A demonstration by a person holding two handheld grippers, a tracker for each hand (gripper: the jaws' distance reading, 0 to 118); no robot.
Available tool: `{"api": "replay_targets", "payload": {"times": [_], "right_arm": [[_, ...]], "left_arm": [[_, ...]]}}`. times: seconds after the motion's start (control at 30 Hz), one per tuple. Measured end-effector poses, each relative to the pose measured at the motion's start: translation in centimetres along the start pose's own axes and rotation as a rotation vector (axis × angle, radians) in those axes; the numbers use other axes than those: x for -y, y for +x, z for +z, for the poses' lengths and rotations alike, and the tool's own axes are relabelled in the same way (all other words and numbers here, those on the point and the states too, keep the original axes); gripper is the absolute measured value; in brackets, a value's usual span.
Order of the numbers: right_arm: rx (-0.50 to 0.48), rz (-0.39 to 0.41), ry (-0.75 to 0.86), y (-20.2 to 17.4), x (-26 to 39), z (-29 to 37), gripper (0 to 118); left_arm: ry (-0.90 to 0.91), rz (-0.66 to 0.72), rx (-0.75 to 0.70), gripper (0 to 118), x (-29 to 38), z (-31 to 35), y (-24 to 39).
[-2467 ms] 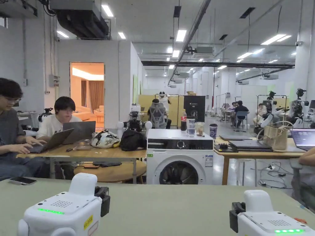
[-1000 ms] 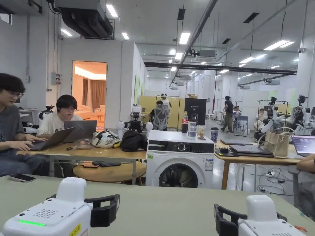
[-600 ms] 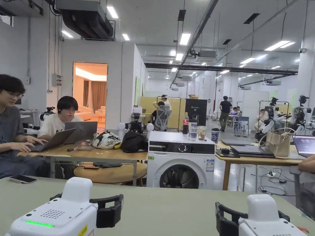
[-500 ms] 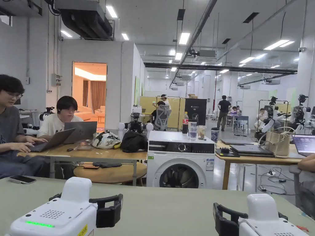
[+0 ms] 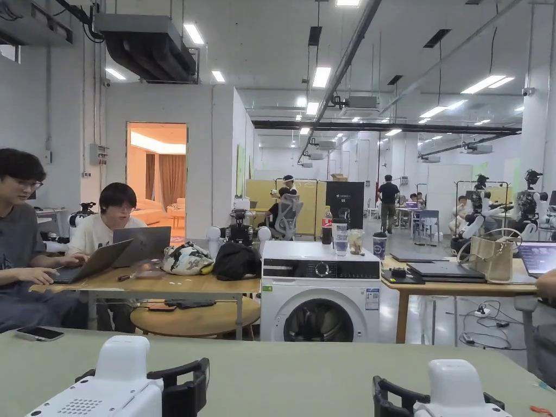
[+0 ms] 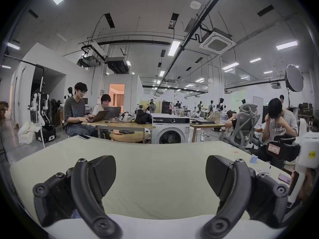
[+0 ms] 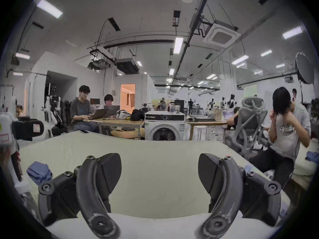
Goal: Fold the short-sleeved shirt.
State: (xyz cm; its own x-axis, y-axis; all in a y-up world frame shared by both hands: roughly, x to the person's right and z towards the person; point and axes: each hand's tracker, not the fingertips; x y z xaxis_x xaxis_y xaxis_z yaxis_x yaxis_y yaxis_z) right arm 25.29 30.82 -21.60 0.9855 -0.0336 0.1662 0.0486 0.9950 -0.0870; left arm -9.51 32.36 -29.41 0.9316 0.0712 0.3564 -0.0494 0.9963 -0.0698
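Both tools, left (image 6: pixel 160 175) and right (image 7: pixel 159 172), hover low near the counter's (image 5: pixel 282 374) front edge, jaws wide apart, gripping nothing. Matte green top, loads of room. Crumpled blue cloth (image 7: pixel 39 171) at left; can't tell if it's the shirt.

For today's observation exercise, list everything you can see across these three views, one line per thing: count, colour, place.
Work table: one, pale green, nearest.
Phone: one, dark, table's far left edge.
Blue cloth: one, crumpled, on the table, left in right gripper view.
Washing machine: one, white, behind the table.
Laptops: two, grey, on the wooden desk.
Black bag: one, same desk.
Seated people: two, at the laptops.
Left tool: one, black jaws apart, holding nothing.
Right tool: one, black jaws apart, holding nothing.
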Motion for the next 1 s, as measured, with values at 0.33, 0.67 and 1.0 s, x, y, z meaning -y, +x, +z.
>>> {"api": "replay_targets", "payload": {"times": [0.33, 0.67, 1.0], "right_arm": [[0.027, -0.164, -0.163, 0.4, -0.8, -0.7, 93], [-0.038, -0.239, -0.202, 2.7, -0.7, -2.2, 93], [-0.089, -0.252, -0.175, 2.0, -0.8, -1.3, 93]], "left_arm": [[-0.012, -0.054, 0.002, 105, 0.0, -0.1, 0.1], [-0.038, -0.042, 0.012, 105, 0.5, -0.3, -0.2], [-0.028, -0.066, 0.021, 105, 0.4, -0.2, 0.2]]}}
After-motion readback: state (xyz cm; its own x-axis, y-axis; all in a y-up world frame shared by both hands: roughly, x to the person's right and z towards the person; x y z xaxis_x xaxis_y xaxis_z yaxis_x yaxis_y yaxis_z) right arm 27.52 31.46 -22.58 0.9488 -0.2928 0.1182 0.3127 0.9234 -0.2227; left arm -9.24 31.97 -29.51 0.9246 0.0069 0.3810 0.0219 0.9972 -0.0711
